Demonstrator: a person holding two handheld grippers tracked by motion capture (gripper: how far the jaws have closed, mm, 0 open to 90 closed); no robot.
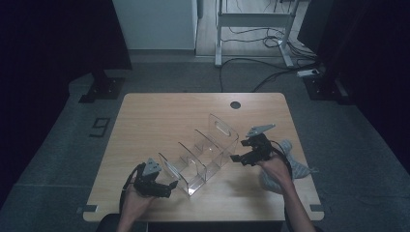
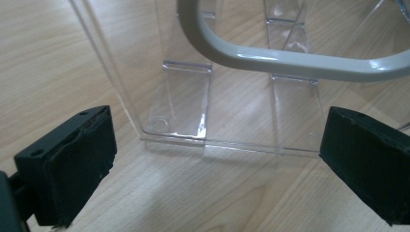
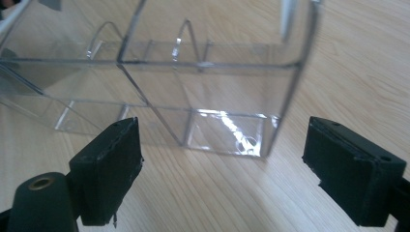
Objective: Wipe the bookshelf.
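A clear plastic organizer (image 1: 203, 154) with several divided compartments lies diagonally across the middle of the wooden table (image 1: 164, 121). My left gripper (image 1: 167, 186) is open at its near-left end; in the left gripper view the organizer's end wall (image 2: 227, 121) stands just beyond the wide-apart pads (image 2: 72, 169). My right gripper (image 1: 237, 158) is open at the organizer's right side. In the right gripper view the organizer's corner compartment (image 3: 227, 130) sits ahead of the spread pads (image 3: 109, 169), untouched.
A grey cloth (image 1: 290, 162) lies on the table behind my right hand. A round cable hole (image 1: 235, 105) is at the table's far edge. Desk legs (image 1: 254, 29) and cables lie on the floor beyond.
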